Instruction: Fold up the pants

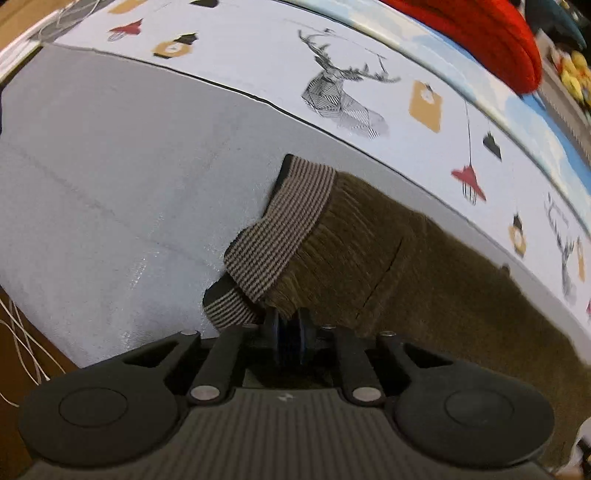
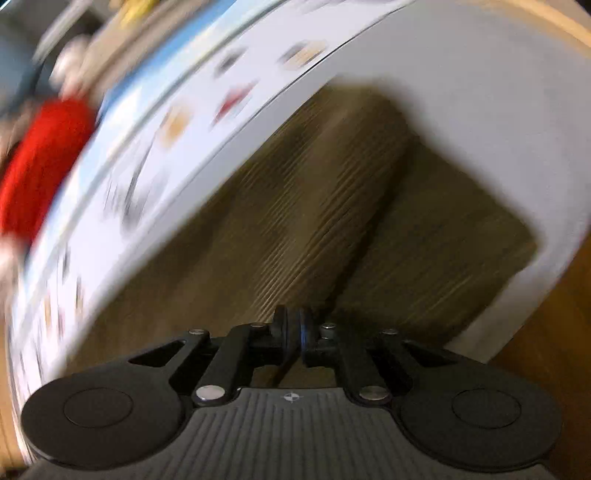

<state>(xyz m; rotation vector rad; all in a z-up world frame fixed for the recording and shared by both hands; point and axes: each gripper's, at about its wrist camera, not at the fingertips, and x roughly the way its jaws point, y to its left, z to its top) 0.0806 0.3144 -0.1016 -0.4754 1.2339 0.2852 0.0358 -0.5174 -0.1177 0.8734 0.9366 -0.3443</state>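
Observation:
Olive-brown corduroy pants (image 1: 399,258) lie on a grey cloth-covered table (image 1: 110,166). Their striped elastic waistband (image 1: 284,221) is lifted and folded over in the left wrist view. My left gripper (image 1: 289,332) is shut on the pants fabric just below the waistband. In the blurred right wrist view the pants (image 2: 314,206) stretch away over the grey surface, with a folded layer to the right. My right gripper (image 2: 293,326) is shut on the near edge of the pants.
A white sheet printed with deer and lamps (image 1: 332,85) borders the far side of the grey cloth. A red cushion (image 1: 480,33) lies beyond it. Wooden floor (image 2: 546,332) shows past the table edge, and white cables (image 1: 22,332) hang at the left.

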